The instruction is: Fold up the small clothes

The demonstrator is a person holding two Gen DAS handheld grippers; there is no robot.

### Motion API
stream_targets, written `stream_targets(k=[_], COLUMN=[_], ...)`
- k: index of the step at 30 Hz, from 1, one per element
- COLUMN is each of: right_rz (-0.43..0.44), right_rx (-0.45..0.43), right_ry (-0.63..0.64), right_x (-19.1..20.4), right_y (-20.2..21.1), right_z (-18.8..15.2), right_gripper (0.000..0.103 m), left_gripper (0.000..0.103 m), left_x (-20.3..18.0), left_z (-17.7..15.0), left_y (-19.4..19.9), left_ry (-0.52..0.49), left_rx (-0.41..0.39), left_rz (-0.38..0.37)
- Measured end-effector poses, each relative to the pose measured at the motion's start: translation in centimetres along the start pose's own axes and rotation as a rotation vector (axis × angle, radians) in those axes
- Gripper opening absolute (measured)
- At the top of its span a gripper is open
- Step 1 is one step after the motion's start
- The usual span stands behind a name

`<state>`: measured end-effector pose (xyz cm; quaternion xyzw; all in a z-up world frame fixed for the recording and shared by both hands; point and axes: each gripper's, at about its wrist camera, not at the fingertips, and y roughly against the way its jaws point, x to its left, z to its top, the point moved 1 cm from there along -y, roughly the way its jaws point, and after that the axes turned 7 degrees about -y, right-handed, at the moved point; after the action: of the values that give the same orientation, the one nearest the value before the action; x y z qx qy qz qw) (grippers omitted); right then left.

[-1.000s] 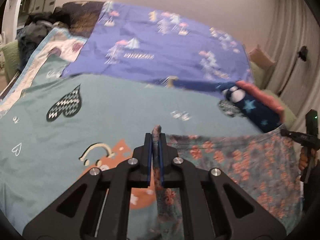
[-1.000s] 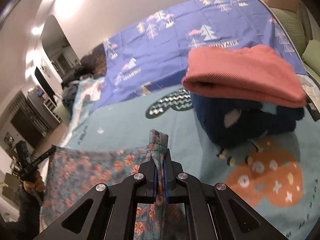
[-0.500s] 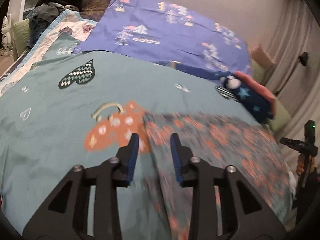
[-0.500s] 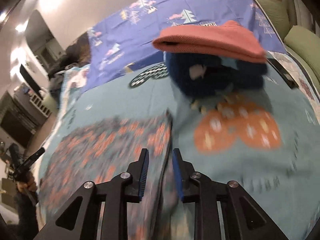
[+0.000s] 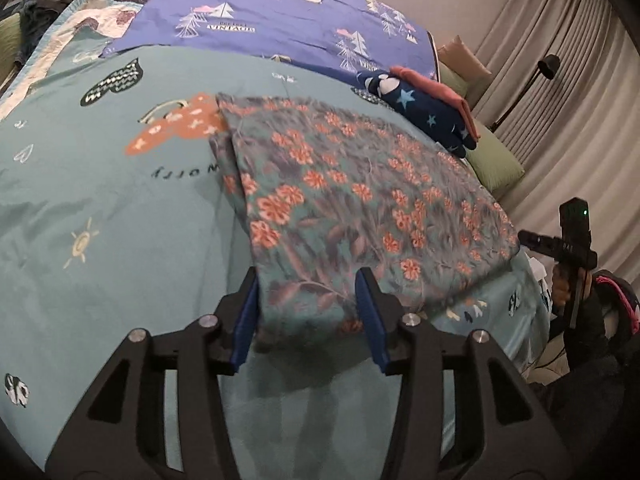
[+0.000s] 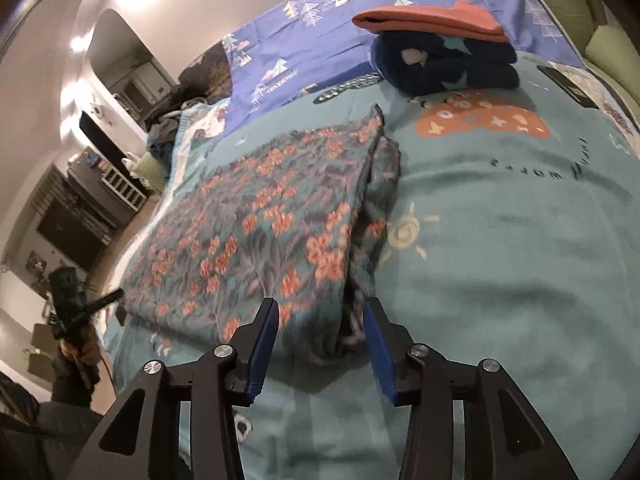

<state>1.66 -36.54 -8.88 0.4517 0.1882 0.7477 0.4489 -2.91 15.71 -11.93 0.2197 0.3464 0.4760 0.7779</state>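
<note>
Floral fabric in teal with orange blossoms, a folded garment (image 5: pixel 360 200), lies flat on the teal bedspread (image 5: pixel 100 220), its near hem just ahead of both grippers. The left gripper (image 5: pixel 308 312) has its blue fingers (image 5: pixel 244 320) parted, having just been opening, with the garment's near left corner lying loose between them, unpressed. The right gripper (image 6: pixel 320 344) likewise has just been opening; the near right corner, where a lower layer peeks out past the top fold's edge, sits between its spread fingers (image 6: pixel 262 340) untouched. Bare bedspread stretches wide to both sides. Beyond the far right corner, well apart, a folded pile (image 6: pixel 444 52) stands: a coral piece on a navy starred one. A purple sheet (image 5: pixel 280 12) covers the bed's far part.
</note>
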Motion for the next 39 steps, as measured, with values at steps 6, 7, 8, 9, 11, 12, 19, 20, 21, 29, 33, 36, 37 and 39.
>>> stream_targets(k=[6,7,8,9,11,12,19,20,21,29,33,36,37,39], right_rz=[0.048,0.02,0.014,0.008,-0.034,-0.081,-0.161,-0.145,-0.127,-0.158,-0.294,-0.389,-0.417,-0.406], right_rx=[0.121,0.133,0.135,0.14,0.146,0.142,0.034,0.027,0.022,0.077,0.098,0.01,-0.036,-0.111], right_ry=[0.086,0.112,0.128,0.134,0.108,0.086,-0.039,-0.028,-0.008,0.132,0.07,0.125,0.166,0.231], right_x=[1.5,1.8,1.8,1.5,0.0,-1.0,-2.7,-2.1,-1.0,5.5,4.0,5.9,7.1,9.9], right_y=[-2.7,-2.7,-2.5,-2.0,-0.8,-0.3,3.8,4.0,3.9,-0.6,-1.8,-0.1,0.4,0.9], right_z=[0.5,0.2,-0.1,-0.4,-0.8,-0.9,-2.1,-2.3,-2.5,-3.7,-4.2,-4.3,-4.4,-4.6], right_gripper=[0.008,0.006,0.006,0.006,0.006,0.005,0.008,0.008,0.008,0.017,0.01,0.014,0.014,0.021], left_gripper=[0.013,0.012,0.012,0.011,0.009,0.008,0.008,0.008,0.008,0.017,0.024,0.024,0.024,0.027], left_x=[0.7,0.8,0.8,0.6,0.8,1.2,2.7,2.5,2.4,0.9,1.8,1.8,1.6,1.2], left_z=[0.0,-0.1,-0.2,-0.3,-0.7,-1.1,-2.7,-2.8,-2.8,-3.5,-4.1,-4.2,-4.1,-3.8], left_y=[-0.7,-0.4,0.0,0.4,0.7,0.7,1.9,2.0,2.3,0.6,1.9,3.3,3.6,3.7], left_ry=[0.066,0.073,0.066,0.05,0.032,0.038,0.134,0.135,0.137,0.032,0.081,0.072,0.063,0.036], left_rx=[-0.008,-0.018,-0.026,-0.027,-0.014,0.005,0.006,0.005,0.002,0.049,0.003,-0.032,-0.045,-0.054], left_rz=[0.003,0.007,0.026,0.055,0.099,0.123,0.167,0.168,0.163,0.225,0.2,0.221,0.226,0.234])
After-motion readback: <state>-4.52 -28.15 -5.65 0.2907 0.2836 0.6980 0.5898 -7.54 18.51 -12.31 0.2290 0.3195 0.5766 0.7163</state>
